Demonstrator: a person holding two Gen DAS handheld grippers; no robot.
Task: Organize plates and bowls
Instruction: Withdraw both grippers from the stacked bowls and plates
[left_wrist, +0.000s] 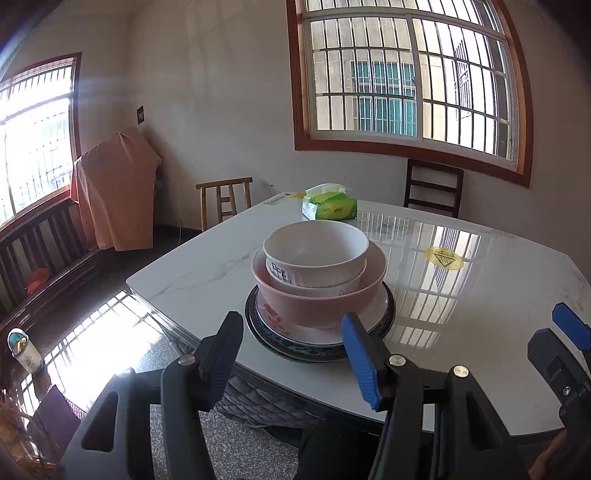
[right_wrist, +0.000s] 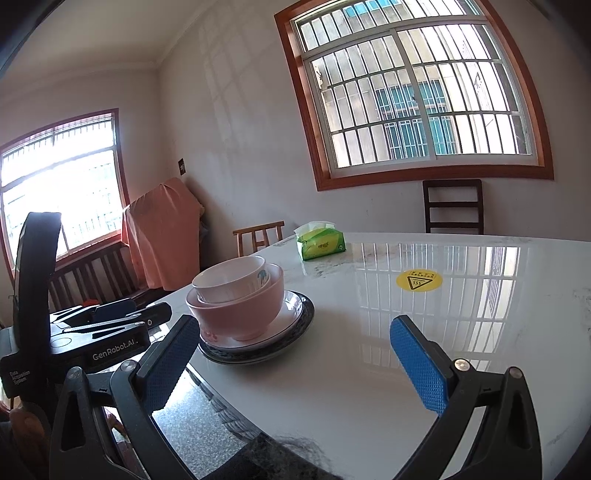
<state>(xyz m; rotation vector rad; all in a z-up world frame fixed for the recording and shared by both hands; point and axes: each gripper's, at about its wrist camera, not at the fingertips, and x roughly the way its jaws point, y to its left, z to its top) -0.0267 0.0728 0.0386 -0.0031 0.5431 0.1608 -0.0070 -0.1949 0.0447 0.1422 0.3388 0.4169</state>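
A stack of dishes stands near the table's near corner: a white bowl (left_wrist: 316, 254) (right_wrist: 231, 278) nests in a pink bowl (left_wrist: 317, 295) (right_wrist: 240, 312), which rests on a white plate (left_wrist: 284, 326) (right_wrist: 284, 315) atop a dark blue-rimmed plate (left_wrist: 314, 350) (right_wrist: 258, 352). My left gripper (left_wrist: 291, 354) hangs open just short of the stack, nothing between its blue pads. My right gripper (right_wrist: 295, 365) is open too, over bare tabletop to the right of the stack. Its fingertips (left_wrist: 570, 325) show at the left wrist view's right edge, and the left gripper's body (right_wrist: 110, 325) shows at the right wrist view's left.
The white marble table (left_wrist: 480, 314) (right_wrist: 369, 350) carries a green tissue pack (left_wrist: 328, 205) (right_wrist: 320, 242) at the far side and a yellow warning sticker (left_wrist: 443, 257) (right_wrist: 419, 280). Chairs (left_wrist: 434, 192) (right_wrist: 453, 206) stand around it. A bottle (left_wrist: 24, 349) sits on the floor at left.
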